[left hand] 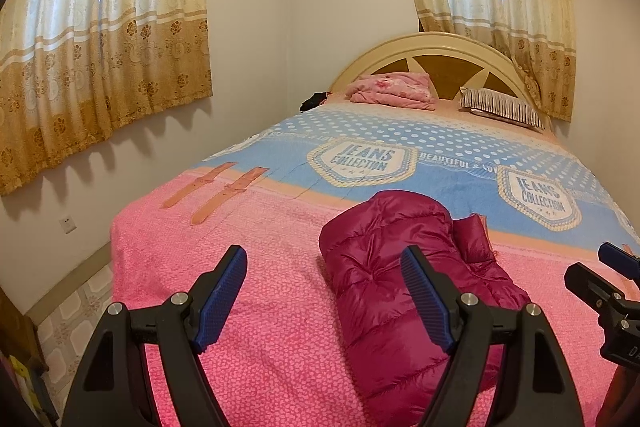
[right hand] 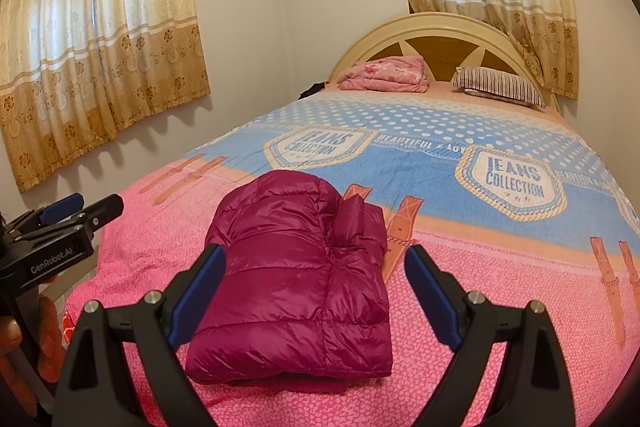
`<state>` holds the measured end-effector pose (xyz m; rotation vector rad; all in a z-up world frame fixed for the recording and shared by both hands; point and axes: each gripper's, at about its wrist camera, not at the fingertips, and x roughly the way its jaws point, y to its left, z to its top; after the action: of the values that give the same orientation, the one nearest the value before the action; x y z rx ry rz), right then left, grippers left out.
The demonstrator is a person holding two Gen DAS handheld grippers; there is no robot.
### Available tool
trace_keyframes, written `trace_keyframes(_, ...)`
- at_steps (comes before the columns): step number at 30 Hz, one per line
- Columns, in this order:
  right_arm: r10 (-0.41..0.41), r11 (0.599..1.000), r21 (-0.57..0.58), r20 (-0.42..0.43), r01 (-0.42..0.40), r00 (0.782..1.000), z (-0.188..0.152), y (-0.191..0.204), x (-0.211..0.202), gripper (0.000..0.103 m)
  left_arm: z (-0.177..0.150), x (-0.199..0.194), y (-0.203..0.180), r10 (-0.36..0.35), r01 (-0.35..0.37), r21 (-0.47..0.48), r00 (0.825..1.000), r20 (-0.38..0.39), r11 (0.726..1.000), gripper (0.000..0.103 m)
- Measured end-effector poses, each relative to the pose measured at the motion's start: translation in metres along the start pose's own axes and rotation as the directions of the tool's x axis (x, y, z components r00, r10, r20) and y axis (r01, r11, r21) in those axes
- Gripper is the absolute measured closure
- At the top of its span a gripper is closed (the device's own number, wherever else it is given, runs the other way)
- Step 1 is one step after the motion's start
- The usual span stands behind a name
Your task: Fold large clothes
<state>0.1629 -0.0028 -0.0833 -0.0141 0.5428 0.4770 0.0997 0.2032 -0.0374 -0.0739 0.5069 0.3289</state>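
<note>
On the bed (right hand: 500, 267), a folded magenta puffer jacket (right hand: 296, 287) is laid near the foot.
Left gripper (left hand: 324, 299) and right gripper (right hand: 316, 299) are held above it, fingers wide, nothing gripped.

A: Where does the folded jacket (right hand: 294, 283) lie?
B: On the bedspread (right hand: 460, 307), near the foot of the bed.

A: And behind it?
B: A folded blanket (right hand: 382, 73) and, to its right, a pillow (right hand: 500, 87), both before the headboard (right hand: 436, 23)
</note>
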Motion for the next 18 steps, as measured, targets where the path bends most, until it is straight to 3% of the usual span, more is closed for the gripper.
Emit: trace_keyframes(18, 0.003, 1.000, 0.004, -0.005, -0.003, 1.000, -0.0020, -0.0001, 0.0008, 0.010, -0.0037, 0.0026, -0.0081, 0.023, -0.024, 0.047, 1.000, 0.015, 0.999, 0.021)
